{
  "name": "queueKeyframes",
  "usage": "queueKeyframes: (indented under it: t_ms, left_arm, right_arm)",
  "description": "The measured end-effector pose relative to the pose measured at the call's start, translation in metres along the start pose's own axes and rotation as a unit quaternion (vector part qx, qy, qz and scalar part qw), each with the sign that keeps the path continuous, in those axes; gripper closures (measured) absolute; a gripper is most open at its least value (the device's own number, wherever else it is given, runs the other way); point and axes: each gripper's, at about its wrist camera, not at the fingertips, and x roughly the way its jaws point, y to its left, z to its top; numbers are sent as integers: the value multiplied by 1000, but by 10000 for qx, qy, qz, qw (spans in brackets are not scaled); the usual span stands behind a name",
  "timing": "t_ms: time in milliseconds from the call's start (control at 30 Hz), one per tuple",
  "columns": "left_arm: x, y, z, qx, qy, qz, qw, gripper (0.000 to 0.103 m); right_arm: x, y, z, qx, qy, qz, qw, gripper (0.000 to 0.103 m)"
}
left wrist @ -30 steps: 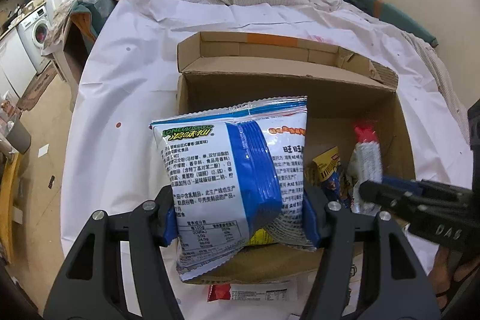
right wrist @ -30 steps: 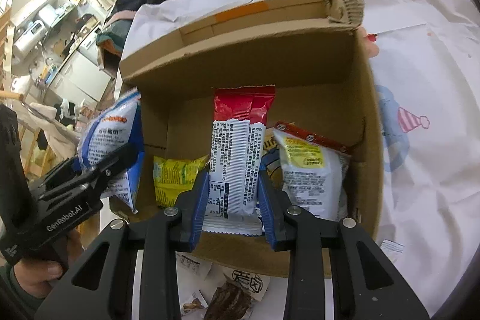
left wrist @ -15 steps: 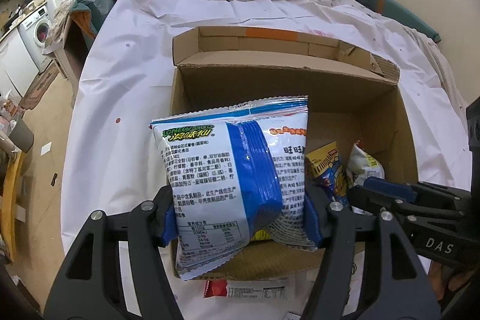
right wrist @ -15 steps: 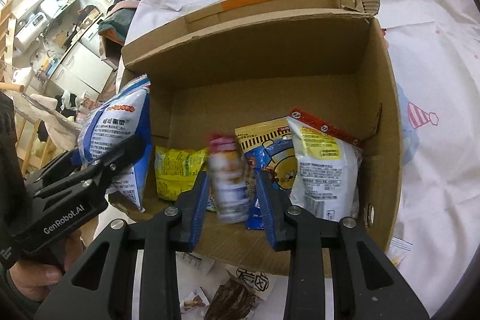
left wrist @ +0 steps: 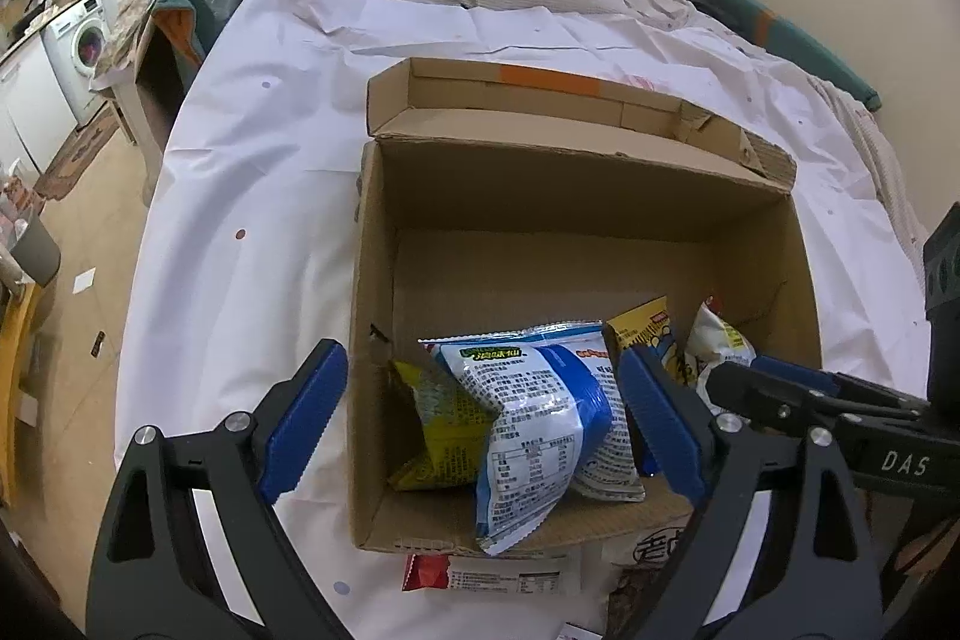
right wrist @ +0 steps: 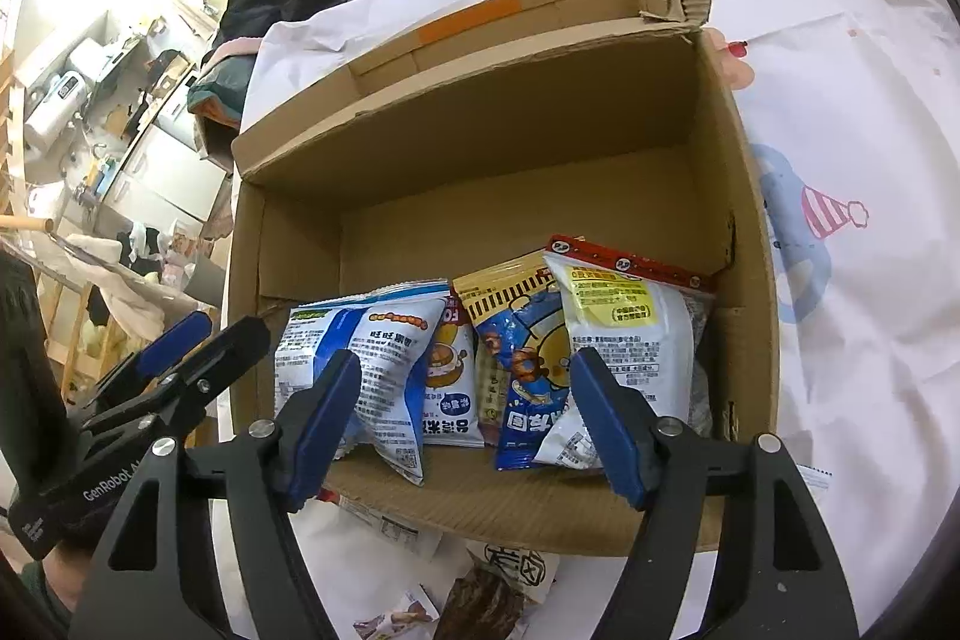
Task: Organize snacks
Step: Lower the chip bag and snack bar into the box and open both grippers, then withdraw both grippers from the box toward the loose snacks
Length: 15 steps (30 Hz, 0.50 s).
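Left hand-held gripper (left wrist: pixel 480 418): jaws wide and opening, nothing gripped. The blue-and-white snack bag (left wrist: pixel 540 412) lies in the gap between the pads, but neither pad presses on it; it rests inside the cardboard box (left wrist: pixel 540 196), leaning on a yellow-green packet (left wrist: pixel 441 418) at the box's left wall. Its lower corner overhangs the near rim.

Centre: the box sits on a white sheet (left wrist: pixel 270 172) over the bed. Its contents crowd the near wall in a row; the far half of the floor is bare. A yellow-and-blue bag (right wrist: pixel 516 340) and a white bag with a yellow label (right wrist: pixel 624 334) stand upright to the right.

Right hand-held gripper (right wrist: pixel 468 418): jaws likewise opening, pads clear of every packet, nothing held.

Outstanding: loose packets lie on the sheet just in front of the box's near wall, below both tools. A red-and-white packet (left wrist: pixel 486 574) lies flat, long axis running left to right, nearer the left tool. A dark brown packet (right wrist: pixel 480 604) lies nearer the right tool. Judgement: either pickup calls for drawing back and dipping below the rim.
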Motion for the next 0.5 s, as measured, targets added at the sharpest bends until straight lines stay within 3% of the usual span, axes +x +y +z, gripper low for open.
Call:
queueKeyframes:
  t_ms: [267, 500]
  left_arm:
    - [-7, 1, -2, 35, -214, 175, 9996, 13]
    - [-38, 7, 4, -167, -589, 7, 9981, 13]
  right_arm:
    - [-2, 5, 0, -129, 2, -17, 9999, 28]
    - [-24, 5, 2, -175, -291, -46, 9994, 28]
